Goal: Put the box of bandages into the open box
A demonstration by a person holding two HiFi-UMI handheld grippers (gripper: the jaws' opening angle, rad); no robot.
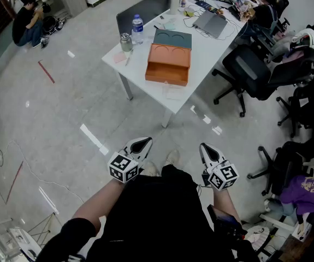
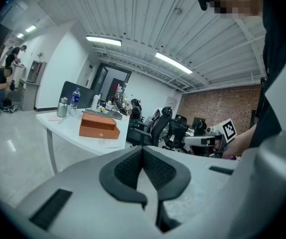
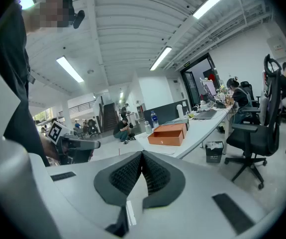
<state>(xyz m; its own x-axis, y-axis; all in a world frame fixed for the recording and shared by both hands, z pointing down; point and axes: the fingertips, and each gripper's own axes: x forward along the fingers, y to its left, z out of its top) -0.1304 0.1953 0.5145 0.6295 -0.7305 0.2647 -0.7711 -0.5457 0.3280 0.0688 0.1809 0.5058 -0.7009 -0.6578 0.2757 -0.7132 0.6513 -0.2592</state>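
step: approach, well apart from table (image 1: 203, 45) | left gripper (image 1: 141, 144): pressed together, empty | right gripper (image 1: 208, 149): pressed together, empty | next: reach orange open box (image 1: 168, 65), locate bandage box

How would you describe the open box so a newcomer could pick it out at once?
Start at the white table that stands ahead of the person. The open box sits near its middle, on the near side of a dark green panel. It is the only orange thing on that table.
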